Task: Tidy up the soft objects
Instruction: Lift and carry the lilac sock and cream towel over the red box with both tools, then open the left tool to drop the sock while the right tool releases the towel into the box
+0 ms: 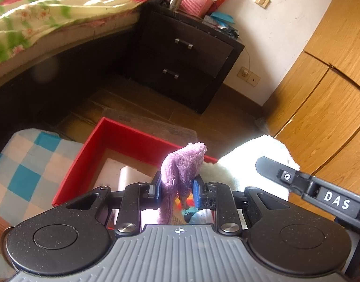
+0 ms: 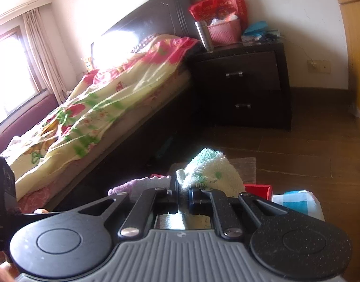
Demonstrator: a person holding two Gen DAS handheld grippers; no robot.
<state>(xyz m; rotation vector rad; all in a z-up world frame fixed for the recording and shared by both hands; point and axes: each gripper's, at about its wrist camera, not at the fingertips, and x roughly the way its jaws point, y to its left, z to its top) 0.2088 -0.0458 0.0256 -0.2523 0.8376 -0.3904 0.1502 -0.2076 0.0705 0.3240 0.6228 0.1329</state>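
My left gripper (image 1: 176, 188) is shut on a fuzzy purple sock (image 1: 182, 166), held above the open red box (image 1: 90, 150); the sock's end sticks up and its tail hangs down between the pads. A white fluffy cloth (image 1: 255, 155) lies just right of it, and the other gripper's black body (image 1: 309, 183) reaches in from the right. My right gripper (image 2: 183, 192) is shut on a white fluffy sock with green marks (image 2: 208, 171). The purple sock shows at its left (image 2: 132, 186), and the red box's corner (image 2: 259, 191) at its right.
A blue and white checked cushion (image 1: 24, 164) sits left of the box. A dark two-drawer nightstand (image 1: 187, 56) stands beyond, with a pink basket (image 1: 194, 3) and steel flask on top. A bed with a floral quilt (image 2: 97, 103) is at left. Wooden wardrobe doors (image 1: 325, 82) at right.
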